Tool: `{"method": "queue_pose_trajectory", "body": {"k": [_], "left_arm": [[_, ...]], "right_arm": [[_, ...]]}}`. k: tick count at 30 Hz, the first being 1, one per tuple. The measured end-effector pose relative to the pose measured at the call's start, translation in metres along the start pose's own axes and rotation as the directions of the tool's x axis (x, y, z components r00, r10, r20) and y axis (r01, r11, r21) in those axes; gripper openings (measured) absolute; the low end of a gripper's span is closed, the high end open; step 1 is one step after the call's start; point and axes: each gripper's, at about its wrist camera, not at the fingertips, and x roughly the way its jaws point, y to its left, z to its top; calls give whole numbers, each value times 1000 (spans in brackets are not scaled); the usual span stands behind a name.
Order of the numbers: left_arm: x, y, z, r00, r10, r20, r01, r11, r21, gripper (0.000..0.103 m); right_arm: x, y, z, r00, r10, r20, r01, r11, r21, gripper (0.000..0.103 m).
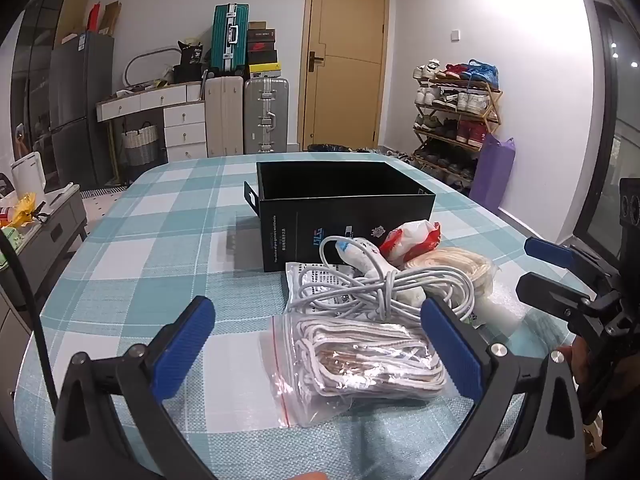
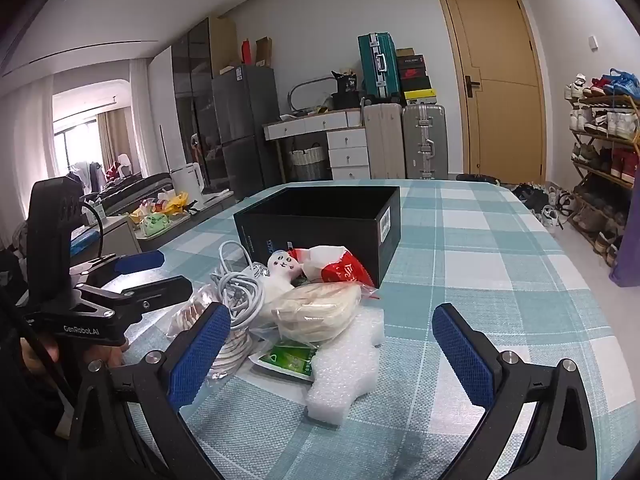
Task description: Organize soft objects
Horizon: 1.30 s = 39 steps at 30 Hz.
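Note:
A pile of soft things lies on the checked tablecloth (image 1: 160, 220) in front of an open black box (image 1: 344, 196). Nearest my left gripper (image 1: 320, 344) is a zip bag of white rope (image 1: 360, 364); the gripper is open, just above and short of it. Behind lie a white cable bundle (image 1: 380, 284), a red-and-white bag (image 1: 412, 240) and a cream bundle (image 1: 460, 268). My right gripper (image 2: 332, 356) is open over a white foam piece (image 2: 348, 364), beside a green packet (image 2: 288, 360). A small white doll (image 2: 282, 272) leans by the black box (image 2: 320, 216).
Each gripper shows in the other's view: the right gripper (image 1: 524, 264) at the right edge, the left gripper (image 2: 172, 270) at the left. A shoe rack (image 1: 456, 120), suitcases (image 1: 266, 114) and a door (image 1: 344, 60) stand beyond the table. A low cabinet (image 1: 52, 224) is to the left.

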Motion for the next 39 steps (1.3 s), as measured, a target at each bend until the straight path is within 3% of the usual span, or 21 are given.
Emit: {"method": "queue_pose_trajectory", "body": {"k": [39], "left_arm": [[-4, -6, -2, 1000, 5, 16, -6, 999, 40, 103]], "right_arm": [[0, 0, 0, 1000, -6, -9, 6, 1000, -5, 103]]}}
